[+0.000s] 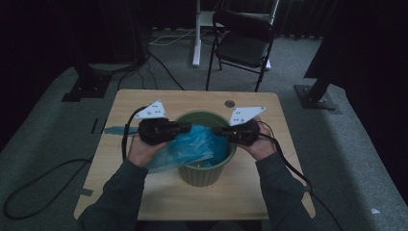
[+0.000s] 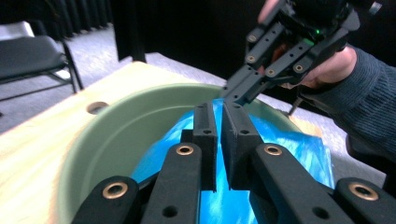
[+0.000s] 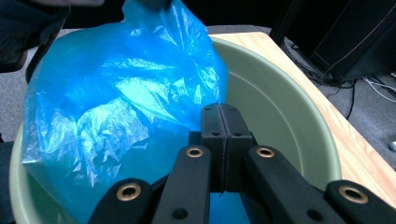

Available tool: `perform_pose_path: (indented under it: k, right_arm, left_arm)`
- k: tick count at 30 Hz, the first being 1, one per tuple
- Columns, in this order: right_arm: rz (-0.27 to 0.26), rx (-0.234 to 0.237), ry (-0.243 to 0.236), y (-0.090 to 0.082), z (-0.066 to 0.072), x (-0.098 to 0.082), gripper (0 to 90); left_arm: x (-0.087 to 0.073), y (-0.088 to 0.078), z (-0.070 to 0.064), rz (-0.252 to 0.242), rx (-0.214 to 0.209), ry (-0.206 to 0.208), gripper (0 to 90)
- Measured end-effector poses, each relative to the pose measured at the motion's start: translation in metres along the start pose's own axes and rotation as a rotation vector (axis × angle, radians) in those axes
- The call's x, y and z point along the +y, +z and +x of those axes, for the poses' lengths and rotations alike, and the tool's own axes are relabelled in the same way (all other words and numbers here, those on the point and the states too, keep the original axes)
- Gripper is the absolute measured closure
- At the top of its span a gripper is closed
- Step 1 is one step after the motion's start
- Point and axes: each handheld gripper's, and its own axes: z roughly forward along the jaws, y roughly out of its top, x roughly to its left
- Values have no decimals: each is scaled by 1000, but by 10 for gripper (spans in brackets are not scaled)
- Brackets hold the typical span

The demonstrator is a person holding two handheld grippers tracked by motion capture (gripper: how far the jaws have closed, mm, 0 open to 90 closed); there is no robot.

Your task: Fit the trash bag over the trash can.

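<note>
A green bucket stands mid-table with a blue plastic bag in it, spilling over the rim nearest the person's left arm. My left gripper reaches over the left rim. In the left gripper view its jaws stand almost together with a slim gap. In the right gripper view the bag rises to a peak at a dark shape. My right gripper comes over the right rim, pads pressed together, the bag's edge running into its tips.
The wooden table has a round hole behind the bucket and a teal strip at its left edge. A black folding chair stands beyond the table. Cables trail over the grey carpet.
</note>
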Motion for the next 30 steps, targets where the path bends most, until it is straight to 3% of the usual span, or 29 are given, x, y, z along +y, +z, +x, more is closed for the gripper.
perform_pose_path:
  k: [5,13,23,26,30]
  right_arm:
    - [-6,-4,-10,-4,0,1,898]
    - [-8,-13,-4,-4,-2,1,897]
    - [-12,-9,-4,-4,-2,1,897]
    - [-12,-7,-4,-5,-2,1,897]
    - [-13,-12,-4,-7,-2,1,897]
  left_arm:
    - [-8,-31,11,-35,59,-36,834]
    - [-25,-48,7,-7,82,-29,817]
    - [-30,-38,9,35,73,-38,703]
    - [-30,-31,10,42,43,-43,690]
    - [-30,-22,6,69,30,-18,864]
